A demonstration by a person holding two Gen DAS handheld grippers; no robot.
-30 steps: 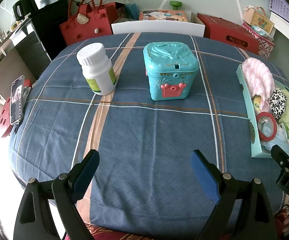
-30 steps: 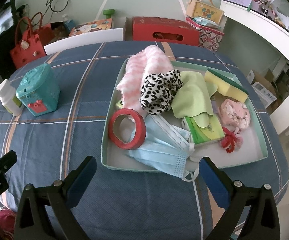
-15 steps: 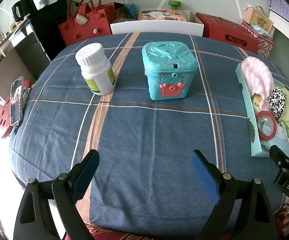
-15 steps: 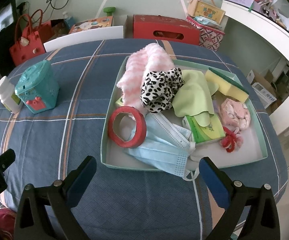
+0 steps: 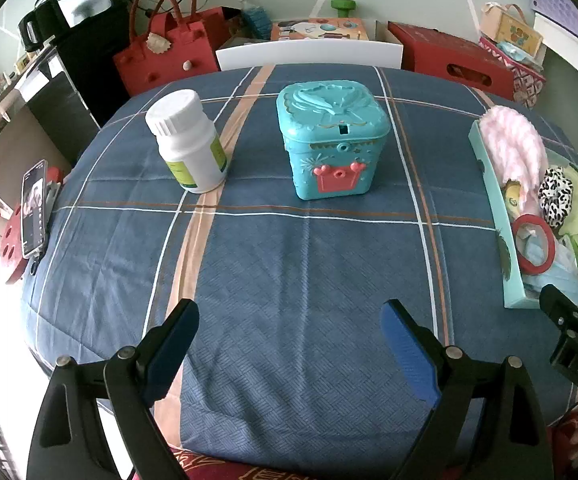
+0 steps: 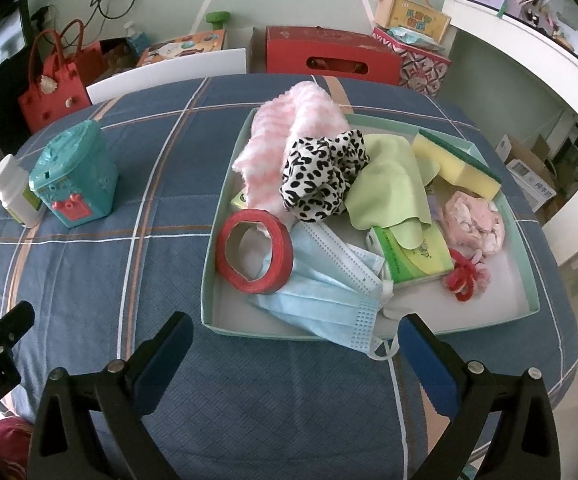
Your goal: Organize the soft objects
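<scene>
Both grippers hang with jaws spread wide and empty: the left gripper (image 5: 289,344) over bare tablecloth (image 5: 289,264), the right gripper (image 6: 293,344) just short of the pale green tray's (image 6: 209,280) near rim. The soft things sit heaped in that tray: a blue face mask (image 6: 321,280) drapes over the near rim, half under a red tape roll (image 6: 253,256); behind it lie a leopard-print scrunchie (image 6: 321,176), a pink fuzzy cloth (image 6: 285,136) and a green cloth (image 6: 389,184). Pulling the mask would likely drag the tape roll or snag its ear loop on the rim. Pinching into the heap risks lifting two layered fabrics together.
</scene>
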